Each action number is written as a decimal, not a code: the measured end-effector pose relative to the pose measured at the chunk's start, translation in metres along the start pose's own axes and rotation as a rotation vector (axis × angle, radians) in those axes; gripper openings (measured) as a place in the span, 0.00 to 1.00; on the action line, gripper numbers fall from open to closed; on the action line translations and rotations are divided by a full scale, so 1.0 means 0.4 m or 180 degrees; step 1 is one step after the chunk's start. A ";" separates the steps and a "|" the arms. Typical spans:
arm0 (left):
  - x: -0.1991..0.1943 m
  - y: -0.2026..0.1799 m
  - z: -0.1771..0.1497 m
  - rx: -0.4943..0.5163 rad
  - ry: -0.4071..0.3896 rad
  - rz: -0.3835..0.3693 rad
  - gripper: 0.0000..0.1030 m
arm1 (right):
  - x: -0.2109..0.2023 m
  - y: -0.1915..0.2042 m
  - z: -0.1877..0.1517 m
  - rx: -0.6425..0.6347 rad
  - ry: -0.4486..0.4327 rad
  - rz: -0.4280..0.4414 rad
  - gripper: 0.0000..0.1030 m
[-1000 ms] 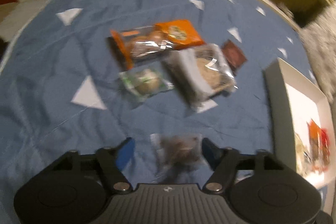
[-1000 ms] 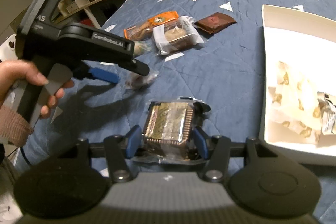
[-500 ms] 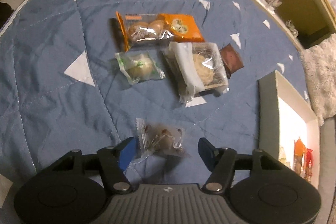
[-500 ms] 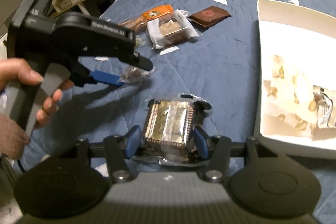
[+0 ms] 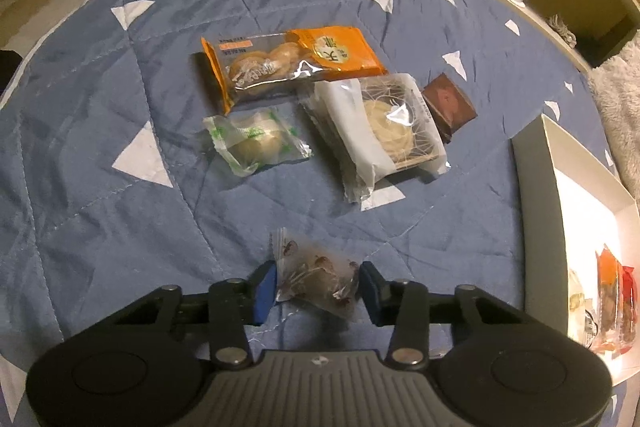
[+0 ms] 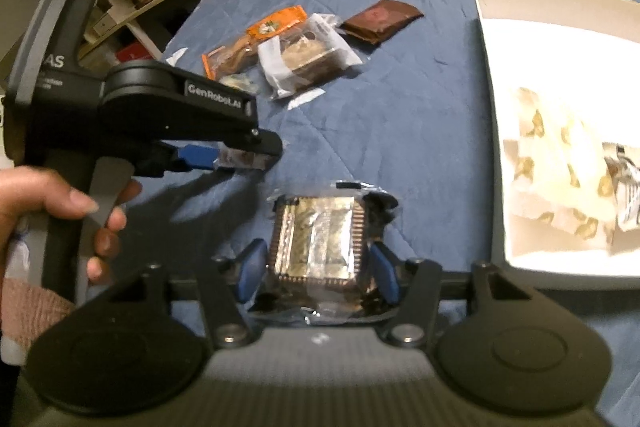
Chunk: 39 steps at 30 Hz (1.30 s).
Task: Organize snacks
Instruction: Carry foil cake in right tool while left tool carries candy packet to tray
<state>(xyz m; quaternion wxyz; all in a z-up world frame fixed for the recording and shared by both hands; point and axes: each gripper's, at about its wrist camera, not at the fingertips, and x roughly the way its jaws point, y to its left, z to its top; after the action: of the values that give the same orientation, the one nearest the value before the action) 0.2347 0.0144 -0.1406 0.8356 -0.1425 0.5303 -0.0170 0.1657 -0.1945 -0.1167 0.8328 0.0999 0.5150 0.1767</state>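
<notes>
Spreading across the whole scene is the blue quilt [image 5: 100, 187], with the white tray [image 6: 560, 39] at its right edge already holding a few wrapped snacks. Near the middle lie the clear-wrapped pastry box [image 5: 384, 127], the orange packet [image 5: 296, 63], the green-wrapped bun [image 5: 256, 143] and the brown sachet [image 5: 450, 101]. The right gripper [image 6: 318, 271] is clamped on the foil-topped biscuit pack [image 6: 316, 239], its pads pressing both sides. The left gripper [image 5: 316, 289] has narrowed around the small clear candy bag [image 5: 316, 277], pads touching the film. That bag looks the riskier one to me: the film is loose and crinkly, so it could slip out on the way to the tray.
</notes>
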 end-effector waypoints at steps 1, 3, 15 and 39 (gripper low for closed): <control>-0.002 0.000 -0.001 0.0021 -0.0011 -0.0002 0.42 | -0.005 -0.001 -0.002 -0.0003 -0.0012 0.0010 0.60; -0.009 -0.004 -0.004 0.0073 -0.0027 0.0007 0.41 | -0.014 -0.004 -0.002 -0.0005 -0.0047 0.0033 0.59; -0.134 -0.024 -0.001 0.0189 -0.0465 -0.0164 0.41 | -0.126 -0.008 0.027 -0.0240 -0.0685 0.0037 0.59; -0.223 -0.249 0.019 0.0629 -0.0908 -0.0840 0.41 | -0.270 -0.242 0.119 0.0017 -0.1307 -0.0390 0.59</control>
<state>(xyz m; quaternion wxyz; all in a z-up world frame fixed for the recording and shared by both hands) 0.2147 -0.0634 -0.0337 0.9026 -0.1290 0.3792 -0.1578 0.1830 -0.3256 -0.0402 0.9292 0.1045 0.3400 0.1003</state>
